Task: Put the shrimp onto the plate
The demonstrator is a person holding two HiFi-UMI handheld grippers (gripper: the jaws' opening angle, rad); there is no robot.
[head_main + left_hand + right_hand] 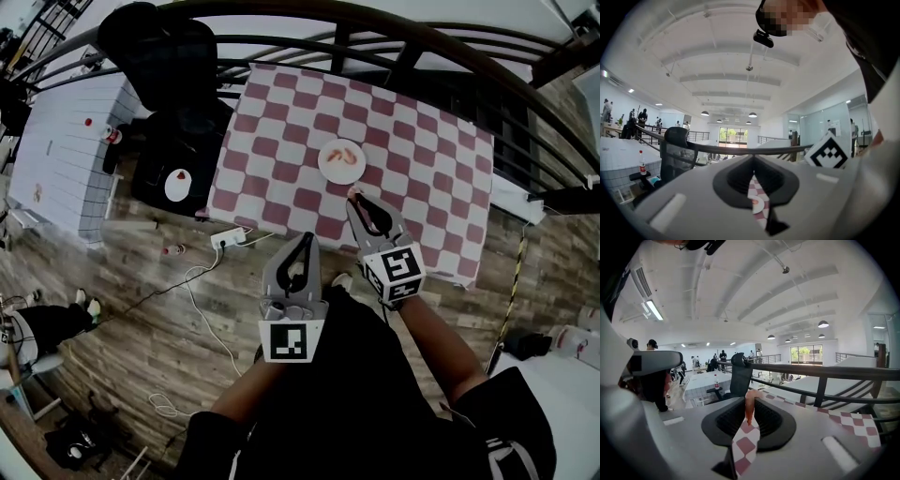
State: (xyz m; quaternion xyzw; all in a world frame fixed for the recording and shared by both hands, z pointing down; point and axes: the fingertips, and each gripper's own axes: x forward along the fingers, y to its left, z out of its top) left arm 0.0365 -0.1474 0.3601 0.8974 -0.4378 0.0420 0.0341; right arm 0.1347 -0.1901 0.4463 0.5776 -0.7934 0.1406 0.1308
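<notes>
A white plate (340, 161) rests on the red-and-white checkered tablecloth (281, 178), with shrimp (347, 156) lying on it. My right gripper (354, 197) hovers just short of the plate's near rim, shut on an orange shrimp (748, 406) that stands pinched upright between its jaws. My left gripper (307, 238) is shut with nothing in it, held off the table's near edge above the floor. Through the thin slit of the left jaws, the plate (759, 205) and the cloth show in the left gripper view.
A dark railing (394, 42) curves behind the table. A black office chair (173, 56) stands at the left, beside a white table (56, 141) with bottles. A white power strip (228, 238) and cables lie on the wooden floor.
</notes>
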